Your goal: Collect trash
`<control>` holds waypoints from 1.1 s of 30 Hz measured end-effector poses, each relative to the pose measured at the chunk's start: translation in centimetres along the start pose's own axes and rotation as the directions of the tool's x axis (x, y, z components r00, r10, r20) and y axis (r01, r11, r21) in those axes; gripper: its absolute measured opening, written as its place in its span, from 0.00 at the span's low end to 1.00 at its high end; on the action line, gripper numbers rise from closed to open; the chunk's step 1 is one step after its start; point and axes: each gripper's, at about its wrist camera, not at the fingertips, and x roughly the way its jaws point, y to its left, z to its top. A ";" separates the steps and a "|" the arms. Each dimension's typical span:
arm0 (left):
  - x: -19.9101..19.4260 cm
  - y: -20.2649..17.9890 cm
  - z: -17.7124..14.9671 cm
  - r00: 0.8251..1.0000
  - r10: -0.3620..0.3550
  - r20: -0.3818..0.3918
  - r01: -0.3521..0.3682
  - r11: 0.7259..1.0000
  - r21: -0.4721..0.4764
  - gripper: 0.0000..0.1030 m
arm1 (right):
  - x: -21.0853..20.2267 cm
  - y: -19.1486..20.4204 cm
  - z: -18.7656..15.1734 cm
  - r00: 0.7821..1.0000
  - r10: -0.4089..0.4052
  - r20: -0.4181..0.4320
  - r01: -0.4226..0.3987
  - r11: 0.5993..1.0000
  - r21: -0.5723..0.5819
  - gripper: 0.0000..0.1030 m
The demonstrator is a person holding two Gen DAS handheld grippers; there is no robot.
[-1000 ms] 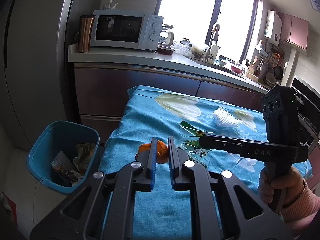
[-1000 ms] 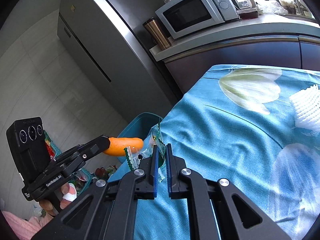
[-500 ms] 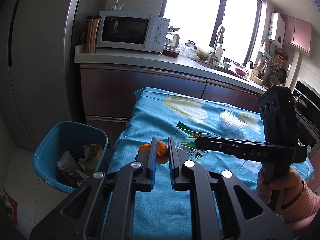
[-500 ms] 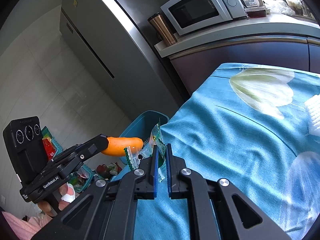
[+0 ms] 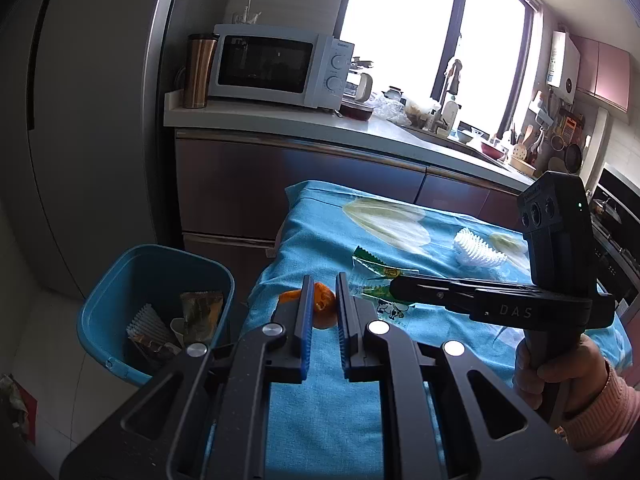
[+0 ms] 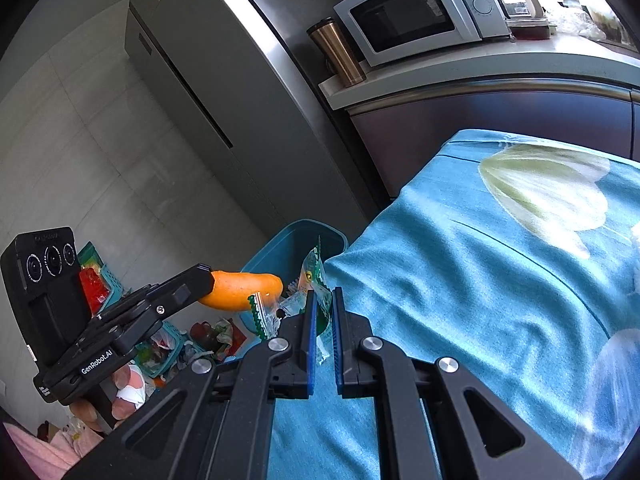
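My left gripper [image 5: 322, 285] is shut on a piece of orange peel [image 5: 323, 307], held above the left edge of the blue-clothed table [image 5: 320, 420]. The right wrist view shows that peel [image 6: 244, 290] sticking out of the left gripper [image 6: 202, 280]. My right gripper [image 6: 323, 297] is shut on a green and white snack wrapper [image 6: 314, 276]; it hangs crumpled from the right gripper [image 5: 394, 290], just right of the peel. A blue trash bin [image 5: 160, 280] stands on the floor to the left, below the table edge, with several wrappers inside. Its rim [image 6: 296, 226] shows beyond the wrapper.
A white foam fruit net [image 5: 476, 250] lies on the far right of the table. Behind stand a counter with a microwave [image 5: 276, 70] and steel tumbler [image 5: 199, 70], and a tall fridge [image 5: 100, 120] at left. Baskets of clutter [image 6: 168, 344] sit on the floor.
The right gripper has slid with its wrapper toward the table's left edge, so the bin shows more fully ahead of it. The left gripper has hardly moved. Both grips are unchanged.
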 end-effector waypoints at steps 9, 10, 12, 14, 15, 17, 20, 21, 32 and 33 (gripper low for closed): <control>-0.1 1.3 0.2 1.000 0.023 0.007 -0.022 1.000 -0.016 0.11 | 0.9 0.4 0.5 1.000 0.013 -0.011 -0.013 1.000 -0.005 0.06; -0.1 1.5 0.2 1.000 0.025 0.007 -0.025 1.000 -0.018 0.11 | 0.9 0.5 0.6 1.000 0.013 -0.011 -0.013 1.000 -0.009 0.06; -0.1 1.8 0.3 1.000 0.030 0.008 -0.030 0.999 -0.023 0.11 | 1.2 0.6 0.6 1.000 0.017 -0.014 -0.017 1.000 -0.013 0.06; -0.1 2.0 0.4 0.999 0.036 0.009 -0.036 0.999 -0.027 0.11 | 1.5 0.8 0.7 1.000 0.019 -0.018 -0.020 1.000 -0.019 0.06; -0.1 2.2 0.4 0.999 0.038 0.009 -0.038 0.999 -0.031 0.11 | 1.6 1.0 0.8 1.000 0.021 -0.021 -0.021 1.000 -0.022 0.06; -0.2 2.6 0.4 0.999 0.044 0.009 -0.043 0.998 -0.038 0.11 | 2.0 1.2 1.0 0.999 0.022 -0.027 -0.023 0.999 -0.027 0.06; -0.1 3.2 0.6 0.999 0.054 0.009 -0.053 0.998 -0.045 0.11 | 2.6 1.6 1.2 0.999 0.026 -0.036 -0.027 0.999 -0.034 0.06; -0.1 3.4 0.6 0.998 0.057 0.010 -0.056 0.997 -0.047 0.11 | 2.8 1.7 1.3 0.999 0.025 -0.037 -0.027 0.999 -0.035 0.06; 0.1 5.4 0.7 0.995 0.099 0.007 -0.098 0.992 -0.076 0.11 | 4.4 2.7 1.8 0.997 0.024 -0.067 -0.028 0.998 -0.052 0.06; 0.1 5.6 0.6 0.995 0.103 0.005 -0.102 0.992 -0.077 0.11 | 4.5 2.8 1.9 0.997 0.025 -0.071 -0.029 0.998 -0.055 0.06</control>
